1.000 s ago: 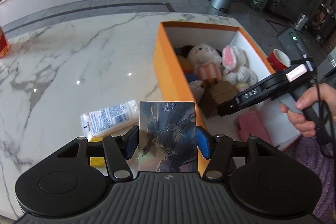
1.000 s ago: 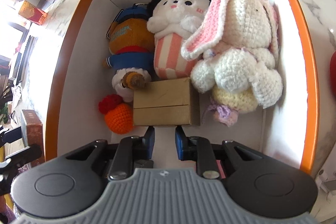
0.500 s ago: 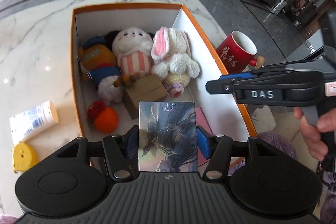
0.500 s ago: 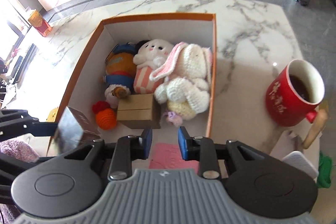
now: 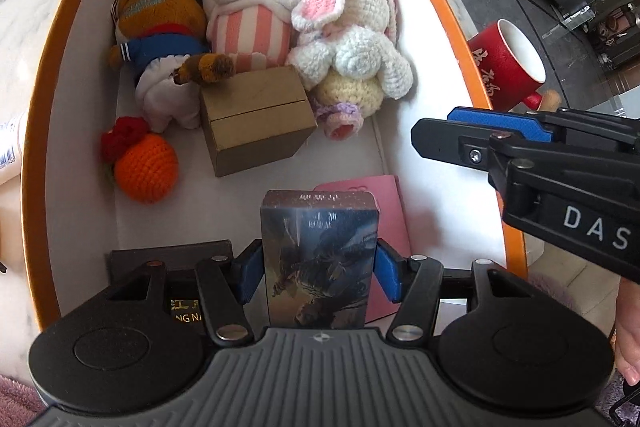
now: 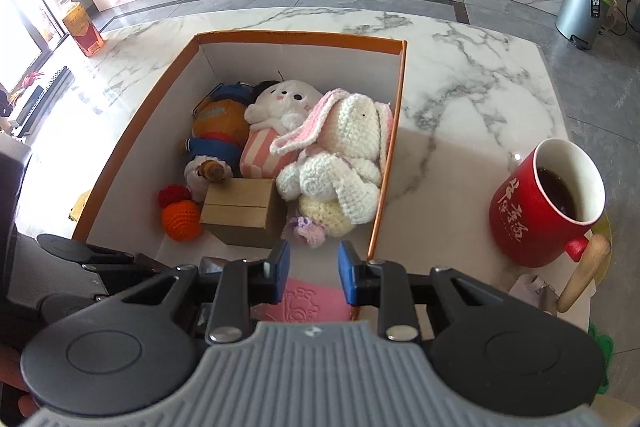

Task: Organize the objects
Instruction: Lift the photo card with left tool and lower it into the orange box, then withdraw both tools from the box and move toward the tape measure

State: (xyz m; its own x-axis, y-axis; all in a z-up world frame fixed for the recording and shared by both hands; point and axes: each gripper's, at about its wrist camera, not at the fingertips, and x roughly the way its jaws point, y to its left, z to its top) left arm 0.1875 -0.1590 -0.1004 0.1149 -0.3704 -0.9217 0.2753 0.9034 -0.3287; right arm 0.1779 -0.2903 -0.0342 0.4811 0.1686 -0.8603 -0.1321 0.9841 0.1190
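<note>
My left gripper [image 5: 316, 273] is shut on a dark card box [image 5: 318, 255] with printed artwork and holds it inside the near end of the orange box [image 5: 40, 99], above a pink booklet [image 5: 386, 195]. The box holds plush toys [image 5: 248, 11], a crocheted rabbit [image 5: 352, 39], a brown carton [image 5: 256, 119] and an orange crocheted ball [image 5: 146, 167]. My right gripper [image 6: 313, 269] is open and empty, above the box's near right rim [image 6: 390, 163]; it shows in the left wrist view [image 5: 520, 143].
A red mug [image 6: 548, 203] with dark liquid stands on the marble table [image 6: 480, 99] right of the box. A black box [image 5: 176, 259] lies in the box's near left corner. A white tube [image 5: 8, 147] lies left of the box.
My left gripper has carried the card box from beside the orange box over its rim and down inside. My right gripper has pulled back up and out of the box, jaws slightly wider.
</note>
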